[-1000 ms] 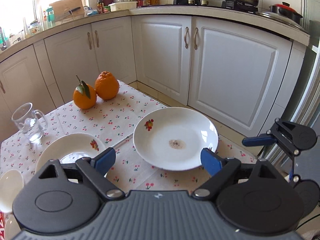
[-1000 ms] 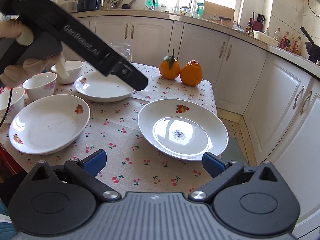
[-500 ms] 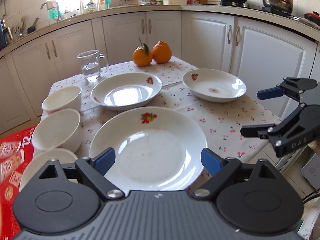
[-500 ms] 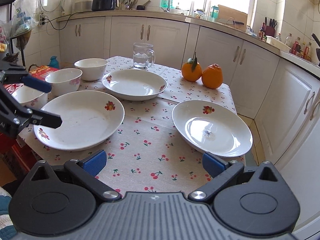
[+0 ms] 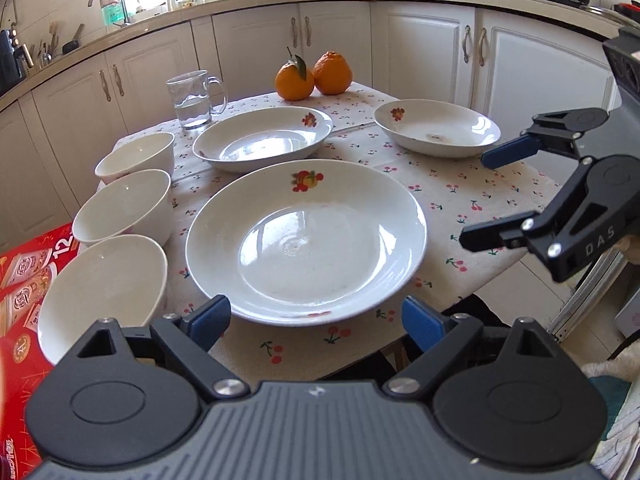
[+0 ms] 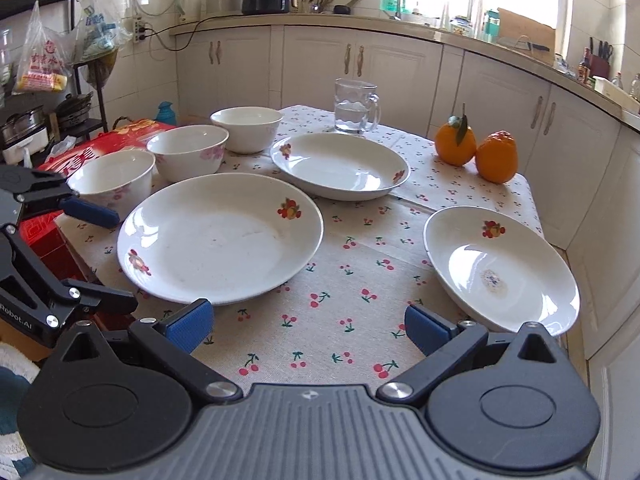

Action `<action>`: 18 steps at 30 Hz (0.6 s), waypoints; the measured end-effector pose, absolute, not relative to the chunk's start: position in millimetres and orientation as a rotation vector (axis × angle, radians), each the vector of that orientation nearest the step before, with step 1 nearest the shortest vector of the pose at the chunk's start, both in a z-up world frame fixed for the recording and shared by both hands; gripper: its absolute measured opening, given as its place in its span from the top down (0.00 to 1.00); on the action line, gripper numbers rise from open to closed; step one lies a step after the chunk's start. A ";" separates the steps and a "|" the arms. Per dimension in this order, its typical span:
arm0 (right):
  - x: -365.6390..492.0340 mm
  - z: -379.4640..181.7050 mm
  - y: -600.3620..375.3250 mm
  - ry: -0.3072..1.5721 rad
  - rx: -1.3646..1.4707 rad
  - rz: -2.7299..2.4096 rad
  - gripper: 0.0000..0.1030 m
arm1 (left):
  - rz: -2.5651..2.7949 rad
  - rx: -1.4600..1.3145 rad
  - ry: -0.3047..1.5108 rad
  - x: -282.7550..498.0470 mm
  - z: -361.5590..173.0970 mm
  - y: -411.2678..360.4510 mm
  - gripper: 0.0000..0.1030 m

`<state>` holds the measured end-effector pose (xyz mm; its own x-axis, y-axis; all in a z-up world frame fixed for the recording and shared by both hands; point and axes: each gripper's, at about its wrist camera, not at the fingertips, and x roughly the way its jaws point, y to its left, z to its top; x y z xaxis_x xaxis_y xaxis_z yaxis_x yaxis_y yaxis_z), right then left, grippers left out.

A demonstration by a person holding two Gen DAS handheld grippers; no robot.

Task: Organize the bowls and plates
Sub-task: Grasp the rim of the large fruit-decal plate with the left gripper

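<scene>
Facing the big plate [image 5: 306, 236] head-on, the left gripper [image 5: 316, 316] has its fingers [image 5: 210, 322] spread w/ nothing between them; the plate's near rim sits just ahead of the tips, roughly centred in the gap. Plate lies flat on the table [image 5: 460, 196], so only that thin near edge offers a bite. The right gripper [image 6: 308, 326] is also spread & empty, over bare cloth between the big plate and the small plate [image 6: 500, 268], which lies off to its right, rim just beside the right fingertip. Judging by that, left is nearer the big plate, right nearer the small one. Third plate [image 5: 262, 138] & three bowls [image 5: 126, 208] sit further back/left, untouched.
</scene>
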<state>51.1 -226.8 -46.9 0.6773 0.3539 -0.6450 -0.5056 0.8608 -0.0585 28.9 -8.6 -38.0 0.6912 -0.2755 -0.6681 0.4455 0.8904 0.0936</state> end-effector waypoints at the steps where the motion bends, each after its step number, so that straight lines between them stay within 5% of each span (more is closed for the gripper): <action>1: 51.1 -49.9 -225.0 0.674 -0.252 0.505 0.00 | -0.409 0.257 0.700 29.6 -36.3 -9.1 0.10; 18: 69.5 -82.1 -192.8 0.688 -0.286 0.682 0.00 | -0.478 0.259 0.762 81.9 -9.0 -5.1 0.10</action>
